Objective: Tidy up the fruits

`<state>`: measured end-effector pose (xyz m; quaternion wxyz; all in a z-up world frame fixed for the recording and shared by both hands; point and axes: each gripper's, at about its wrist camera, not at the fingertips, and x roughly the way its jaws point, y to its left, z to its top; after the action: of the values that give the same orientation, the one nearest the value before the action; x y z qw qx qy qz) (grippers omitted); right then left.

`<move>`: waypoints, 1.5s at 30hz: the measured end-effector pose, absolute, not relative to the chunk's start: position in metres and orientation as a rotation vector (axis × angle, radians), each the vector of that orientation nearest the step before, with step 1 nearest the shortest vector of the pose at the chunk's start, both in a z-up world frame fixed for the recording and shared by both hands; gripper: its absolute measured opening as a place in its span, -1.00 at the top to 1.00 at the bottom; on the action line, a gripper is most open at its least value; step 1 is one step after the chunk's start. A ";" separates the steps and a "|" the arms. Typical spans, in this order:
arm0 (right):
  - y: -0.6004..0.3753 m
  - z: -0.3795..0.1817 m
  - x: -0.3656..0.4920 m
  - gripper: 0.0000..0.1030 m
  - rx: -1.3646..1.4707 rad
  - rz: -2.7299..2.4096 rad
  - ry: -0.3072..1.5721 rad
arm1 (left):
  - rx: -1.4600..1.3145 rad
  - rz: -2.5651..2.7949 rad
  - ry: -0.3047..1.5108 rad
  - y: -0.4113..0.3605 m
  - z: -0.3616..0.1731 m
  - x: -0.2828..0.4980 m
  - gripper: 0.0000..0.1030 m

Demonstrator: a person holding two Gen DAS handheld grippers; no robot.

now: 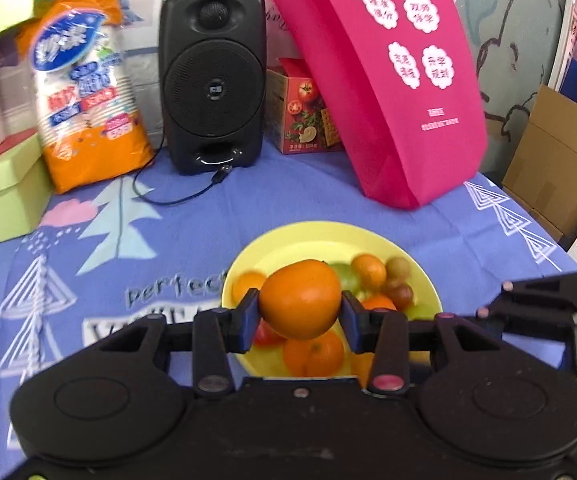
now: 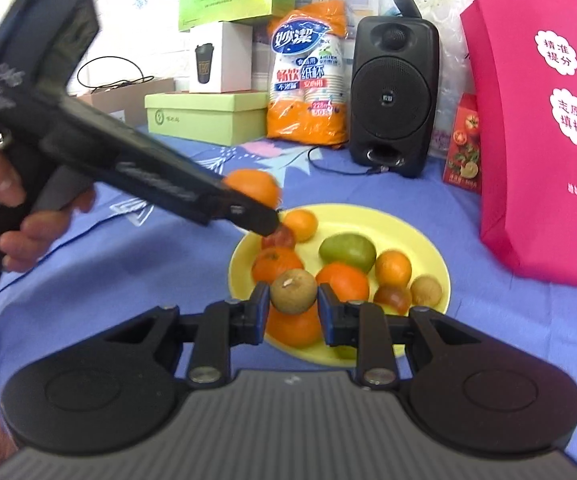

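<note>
A yellow plate (image 1: 288, 236) (image 2: 428, 236) on the blue cloth holds several fruits: oranges, a green fruit (image 2: 347, 251), small brown and reddish ones. My left gripper (image 1: 299, 307) is shut on an orange (image 1: 300, 298) and holds it above the plate. In the right wrist view that same left gripper (image 2: 262, 210) comes in from the left in a person's hand, with the orange (image 2: 253, 186) at its tip. My right gripper (image 2: 293, 307) is shut on a small brown round fruit (image 2: 293, 291), lifted over the plate's near side.
At the back stand a black speaker (image 1: 212, 80) with a loose cable (image 1: 176, 196), an orange pack of paper cups (image 1: 84, 96), a tomato-print box (image 1: 304, 112), a pink bag (image 1: 384, 80) and green boxes (image 1: 0, 196). A cardboard box (image 1: 556, 160) sits off the right edge.
</note>
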<state>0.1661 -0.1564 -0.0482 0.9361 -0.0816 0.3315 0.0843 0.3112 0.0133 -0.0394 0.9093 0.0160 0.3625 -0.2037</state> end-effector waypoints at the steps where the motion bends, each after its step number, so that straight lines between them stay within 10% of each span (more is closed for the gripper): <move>1: -0.157 -0.049 0.171 0.51 -0.170 0.172 0.677 | 0.027 -0.425 0.760 0.011 -0.041 0.321 0.20; 12: -0.157 -0.058 0.211 0.51 -0.179 0.154 0.678 | 0.025 -0.408 0.847 -0.017 -0.064 0.392 0.18; 27: -0.153 -0.056 0.203 0.13 -0.176 0.115 0.663 | -0.007 -0.332 0.715 0.018 -0.040 0.334 -0.49; 34: -0.157 -0.046 0.163 -0.20 -0.089 0.112 0.662 | 0.003 -0.224 0.683 0.031 -0.034 0.273 -1.00; 38: -0.163 -0.033 0.137 -0.99 0.021 0.056 0.644 | 0.017 -0.164 0.715 0.034 -0.031 0.245 -1.00; 45: -0.181 -0.005 0.109 -1.00 0.187 -0.111 0.673 | 0.095 -0.025 0.733 0.033 -0.023 0.198 -1.00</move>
<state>0.1085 -0.1811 -0.0052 0.9381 0.0916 0.3295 -0.0543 0.1978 0.0329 -0.0231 0.9324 0.0463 0.3583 -0.0123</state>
